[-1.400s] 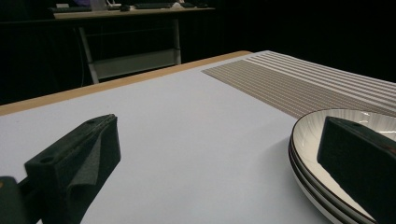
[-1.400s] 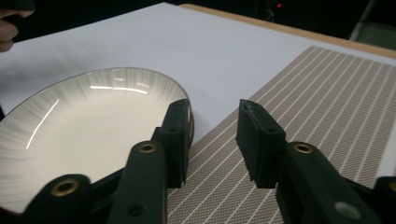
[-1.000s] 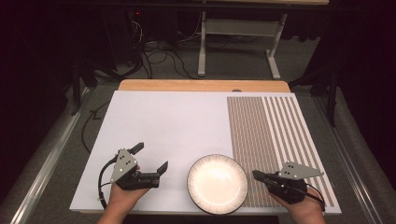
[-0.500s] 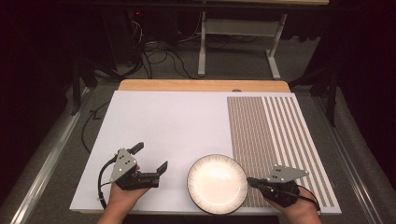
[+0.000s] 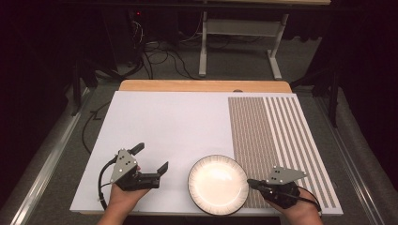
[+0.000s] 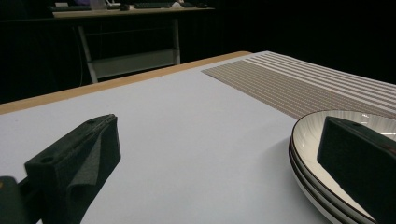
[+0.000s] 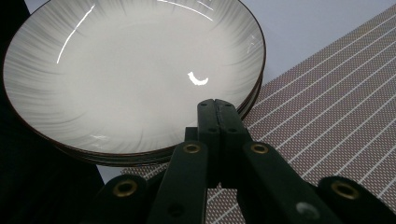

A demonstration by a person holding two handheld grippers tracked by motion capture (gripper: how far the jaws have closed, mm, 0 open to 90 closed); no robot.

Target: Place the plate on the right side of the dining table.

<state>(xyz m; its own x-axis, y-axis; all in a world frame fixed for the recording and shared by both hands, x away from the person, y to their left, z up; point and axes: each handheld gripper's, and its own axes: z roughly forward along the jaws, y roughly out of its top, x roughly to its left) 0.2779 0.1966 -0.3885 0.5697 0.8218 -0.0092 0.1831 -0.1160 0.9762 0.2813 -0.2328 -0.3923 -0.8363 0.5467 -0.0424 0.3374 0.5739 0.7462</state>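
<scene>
A stack of white plates (image 5: 218,184) with dark rims sits near the front edge of the white board; the stacked rims show in the left gripper view (image 6: 308,135) and the right gripper view (image 7: 130,70). My right gripper (image 5: 250,182) is shut with nothing between its jaws, and its tips (image 7: 217,101) lie at the stack's right rim. My left gripper (image 5: 150,157) rests on the board left of the plates. It stands open (image 6: 217,130), and its right jaw is seen against the plates' near rim.
The white board (image 5: 173,122) covers most of the table, with a brown striped placemat (image 5: 277,136) on its right part. A wooden table edge (image 5: 202,86) runs along the back. Beyond it stand a desk frame (image 5: 234,28) and cables on the floor.
My right gripper has shifted slightly left, bringing its shut tips against the plates' right rim. The left gripper and the plates have stayed where they were.
</scene>
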